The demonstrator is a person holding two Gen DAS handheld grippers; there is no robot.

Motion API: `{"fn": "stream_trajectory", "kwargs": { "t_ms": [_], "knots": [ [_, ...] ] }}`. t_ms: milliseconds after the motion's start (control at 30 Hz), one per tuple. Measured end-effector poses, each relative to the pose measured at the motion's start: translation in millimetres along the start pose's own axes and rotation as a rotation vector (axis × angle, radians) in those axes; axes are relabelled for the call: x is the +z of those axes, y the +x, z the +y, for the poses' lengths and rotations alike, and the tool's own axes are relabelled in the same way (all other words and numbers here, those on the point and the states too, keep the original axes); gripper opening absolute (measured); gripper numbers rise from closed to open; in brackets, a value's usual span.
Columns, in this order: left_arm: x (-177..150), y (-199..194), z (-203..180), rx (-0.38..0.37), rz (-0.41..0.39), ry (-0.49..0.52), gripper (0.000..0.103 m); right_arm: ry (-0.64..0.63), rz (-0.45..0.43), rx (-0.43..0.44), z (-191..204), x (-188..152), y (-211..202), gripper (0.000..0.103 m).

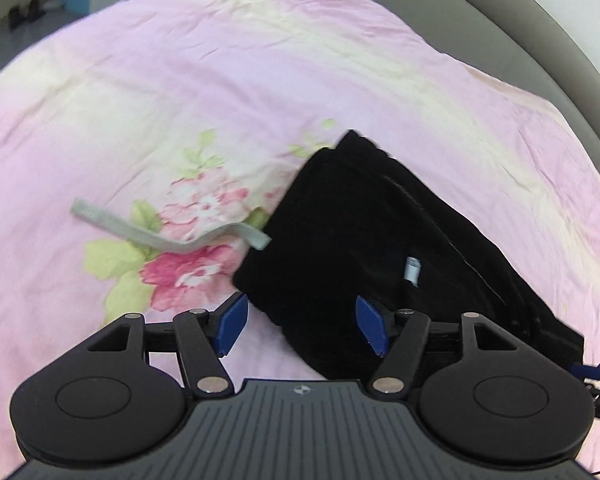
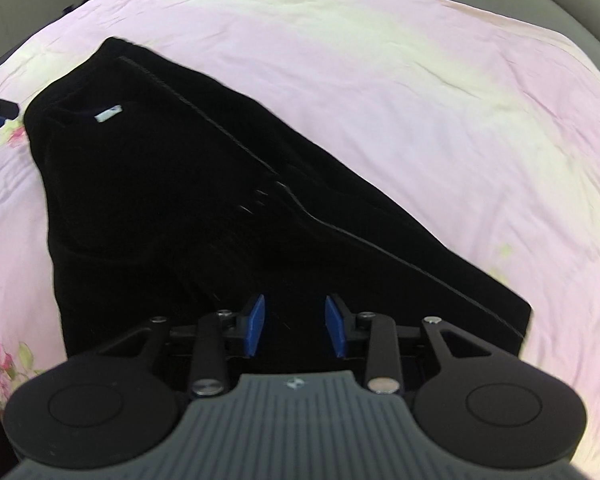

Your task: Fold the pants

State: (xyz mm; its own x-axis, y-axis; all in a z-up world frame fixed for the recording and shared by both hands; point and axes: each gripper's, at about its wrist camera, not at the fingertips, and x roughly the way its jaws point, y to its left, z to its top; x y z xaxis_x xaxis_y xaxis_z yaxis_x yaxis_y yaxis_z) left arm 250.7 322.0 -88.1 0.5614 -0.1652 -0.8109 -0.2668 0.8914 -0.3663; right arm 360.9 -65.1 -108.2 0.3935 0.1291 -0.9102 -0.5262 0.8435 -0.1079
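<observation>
- My left tool [image 1: 298, 326] is hovering over the near corner of the black pants [image 1: 364, 240], its 2 blue pads [image 1: 232, 322] standing wide apart with nothing pinched between them.
- My right tool [image 2: 294, 328] is hanging over the pants [image 2: 204, 208] too, its 2 pads [image 2: 255, 326] standing a narrower gap apart, and I am seeing only dark cloth below the gap, none gripped.
- The pants are lying folded into a compact dark bundle on the pink floral bedsheet [image 1: 180, 80], with a small white label [image 1: 412, 270] showing on top.
- A pale stitched seam [image 2: 340, 228] is running diagonally across the bundle in my right view.
- A grey drawstring [image 1: 160, 236] is trailing out of the bundle's left edge, lying flat across the printed pink flower [image 1: 188, 276].
- A grey padded bed frame [image 1: 540, 40] is curving round the far side of the bed.
</observation>
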Motion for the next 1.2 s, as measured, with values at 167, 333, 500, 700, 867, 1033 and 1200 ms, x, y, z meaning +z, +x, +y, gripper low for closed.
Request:
{"fn": "stream_trajectory", "kwargs": {
  "t_ms": [167, 333, 500, 700, 867, 1033, 1200],
  "knots": [
    [-1, 27, 40, -0.099, 0.04, -0.161, 0.076, -0.105, 0.133, 0.018, 11, 39, 38, 0.029],
    [-4, 50, 53, -0.201, 0.014, -0.273, 0.091, -0.147, 0.185, 0.064, 7, 54, 69, 0.024],
    [-5, 69, 48, -0.227, 0.006, -0.288, 0.089, -0.087, 0.237, 0.112, -1, 61, 99, 0.021],
    [-7, 73, 44, -0.201, -0.019, -0.286, 0.073, -0.071, 0.239, 0.126, -6, 60, 104, 0.021],
    [1, 46, 25, -0.174, -0.086, -0.24, 0.05, -0.023, 0.2, 0.142, -13, 52, 99, 0.02],
    [16, -9, -35, -0.213, -0.195, -0.07, 0.045, 0.046, 0.138, 0.168, -36, 34, 79, 0.02],
    [23, -56, -110, -0.23, -0.246, 0.083, 0.042, 0.129, 0.004, 0.153, -59, 10, 39, 0.039]
  ]
}}
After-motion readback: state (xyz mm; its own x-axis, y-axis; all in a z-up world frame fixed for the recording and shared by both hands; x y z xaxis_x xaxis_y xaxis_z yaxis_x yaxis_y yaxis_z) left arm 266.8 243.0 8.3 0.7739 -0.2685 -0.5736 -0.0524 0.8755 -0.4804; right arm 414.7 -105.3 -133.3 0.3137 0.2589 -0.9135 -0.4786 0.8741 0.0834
